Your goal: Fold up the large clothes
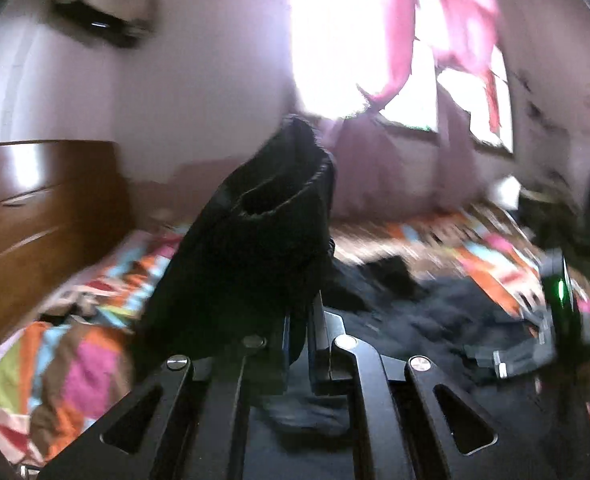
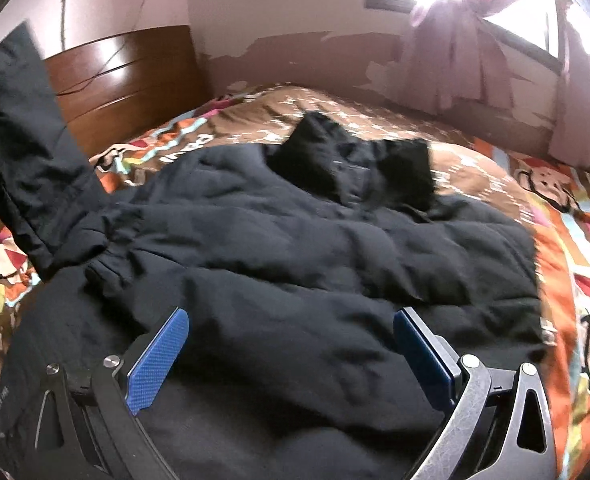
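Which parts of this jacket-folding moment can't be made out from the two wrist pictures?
- Left wrist view: the bedspread pattern is smeared by motion blur.
- Left wrist view: the window is blown out by glare.
- Right wrist view: the jacket hem is cut off by the bottom edge, behind the right claw.

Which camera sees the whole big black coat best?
The right wrist view: the black coat lies spread across the bed. The left wrist view shows mostly its lifted sleeve, blurred, pinched in the left gripper.

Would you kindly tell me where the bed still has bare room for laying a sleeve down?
Bare bedspread lies beyond the jacket's collar toward the curtain, and along the right edge. The middle is crowded by the black jacket.
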`<state>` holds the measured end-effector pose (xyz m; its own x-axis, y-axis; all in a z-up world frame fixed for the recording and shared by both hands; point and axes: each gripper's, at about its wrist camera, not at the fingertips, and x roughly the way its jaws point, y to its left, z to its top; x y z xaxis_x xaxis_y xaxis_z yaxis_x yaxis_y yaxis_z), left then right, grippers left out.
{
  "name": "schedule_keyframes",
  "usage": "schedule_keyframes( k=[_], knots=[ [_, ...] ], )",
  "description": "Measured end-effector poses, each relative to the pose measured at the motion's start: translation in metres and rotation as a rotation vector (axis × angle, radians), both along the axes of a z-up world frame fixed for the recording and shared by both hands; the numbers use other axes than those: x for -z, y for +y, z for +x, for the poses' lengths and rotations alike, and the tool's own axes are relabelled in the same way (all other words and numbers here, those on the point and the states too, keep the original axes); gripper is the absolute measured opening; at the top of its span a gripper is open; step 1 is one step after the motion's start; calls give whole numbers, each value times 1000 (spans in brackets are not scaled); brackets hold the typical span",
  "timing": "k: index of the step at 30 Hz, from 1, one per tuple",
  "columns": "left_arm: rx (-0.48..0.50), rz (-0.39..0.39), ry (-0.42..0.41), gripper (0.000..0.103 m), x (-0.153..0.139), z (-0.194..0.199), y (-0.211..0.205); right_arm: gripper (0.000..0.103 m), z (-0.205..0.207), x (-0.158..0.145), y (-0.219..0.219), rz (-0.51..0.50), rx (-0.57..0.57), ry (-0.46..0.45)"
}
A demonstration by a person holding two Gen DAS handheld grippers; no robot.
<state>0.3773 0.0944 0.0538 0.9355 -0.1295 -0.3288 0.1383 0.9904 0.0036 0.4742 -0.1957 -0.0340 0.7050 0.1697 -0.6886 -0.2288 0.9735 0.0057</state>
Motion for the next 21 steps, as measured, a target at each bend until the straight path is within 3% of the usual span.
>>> schedule_keyframes(
  k=[5, 10, 14, 18, 19, 21],
  knots=[
    [145, 73, 175, 4, 45, 28, -69, 103, -20, -17, -58, 204, 50, -62],
    [247, 104, 351, 4, 95, 35, -106, 103, -23, -14, -85, 392, 27, 12],
    [281, 111, 397, 4, 115, 26, -112, 103, -17, 7, -87, 605, -12, 145],
    [307, 100, 417, 4, 118, 14, -114, 102, -8, 28, -73, 719, -42, 261],
    [312, 96, 415, 4, 118, 12, -115, 100, -7, 33, -69, 733, -36, 280],
    [323, 99, 420, 4, 117, 7, -113, 85, -2, 41, -59, 756, -28, 320]
  ],
)
